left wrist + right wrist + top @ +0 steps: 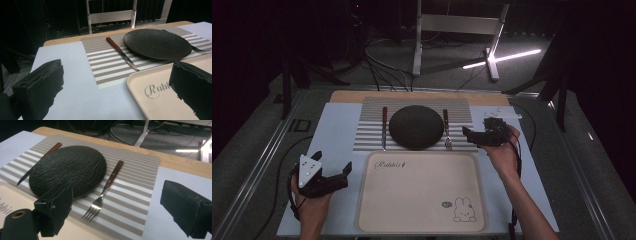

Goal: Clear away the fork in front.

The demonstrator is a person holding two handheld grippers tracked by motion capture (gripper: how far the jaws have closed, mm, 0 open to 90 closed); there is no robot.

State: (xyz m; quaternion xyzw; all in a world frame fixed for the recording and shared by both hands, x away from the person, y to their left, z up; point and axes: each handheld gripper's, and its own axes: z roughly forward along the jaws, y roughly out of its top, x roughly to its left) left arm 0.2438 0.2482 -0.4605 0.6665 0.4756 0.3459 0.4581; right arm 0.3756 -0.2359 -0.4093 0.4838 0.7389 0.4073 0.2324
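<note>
On the striped mat [372, 131], fork [447, 131] right of plate [416, 126]; right tool [473, 135] beside it, jaws wide, approaching. Next: lower astride handle, close. Left tool [337, 175] wide, idle beside tray [422, 220].

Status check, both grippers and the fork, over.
Left gripper open, idle beside the tray. Right gripper open, nearing the fork. Fork flat on striped placemat, right of black plate. Nothing blocking.

table [337, 125] | on it: striped placemat [367, 135]; cream tray [422, 195]
</note>
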